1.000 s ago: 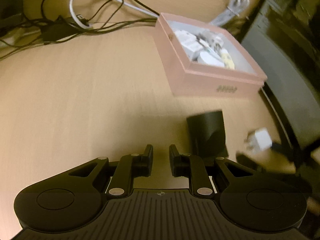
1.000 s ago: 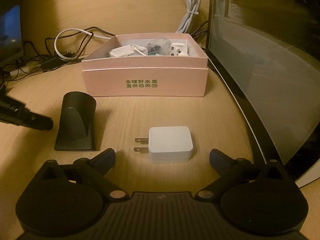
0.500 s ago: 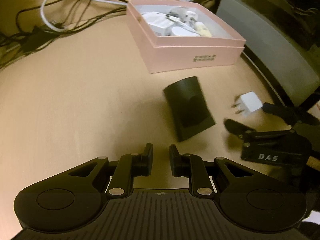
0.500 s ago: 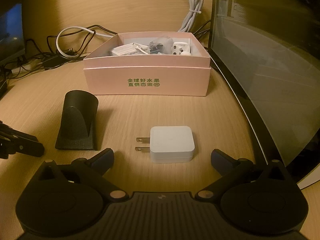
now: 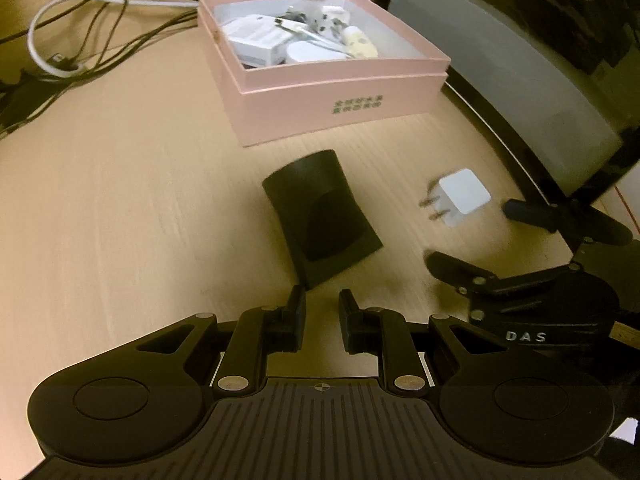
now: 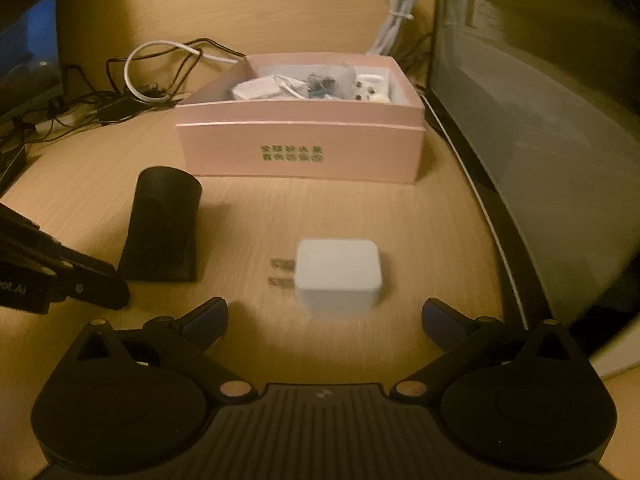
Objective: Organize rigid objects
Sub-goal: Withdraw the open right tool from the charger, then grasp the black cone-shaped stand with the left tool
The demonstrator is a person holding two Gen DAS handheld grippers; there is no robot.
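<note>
Wood-grain desktop (image 6: 420,220) is carrying everything we are working with, and a large dark monitor (image 6: 540,80) is standing along its right edge. Near the back we are looking at an open pink cardboard box with green lettering on its front wall (image 6: 300,152); white chargers, plugs and a cable are lying piled inside it, too tangled for us to separate. Behind and left of the box, black and white cables (image 5: 76,36) are trailing across the wood.

In front of the box's left half, a black plastic stand with a rounded top and flared base (image 6: 162,224) is lying apart from the box. To its right, a small white square charger with two metal prongs (image 6: 338,274) is lying flat on the desktop, prongs pointing toward the stand, not touching it.

We are holding the right gripper (image 6: 324,316) low, just short of the charger, with its jaws spread wide to either side and nothing between them. We are holding the left gripper (image 5: 322,312) just short of the stand's flared base; its jaws are standing close together with a narrow gap and are gripping nothing. From the left wrist view, the right gripper (image 5: 480,236) is showing beside the charger (image 5: 464,196).
</note>
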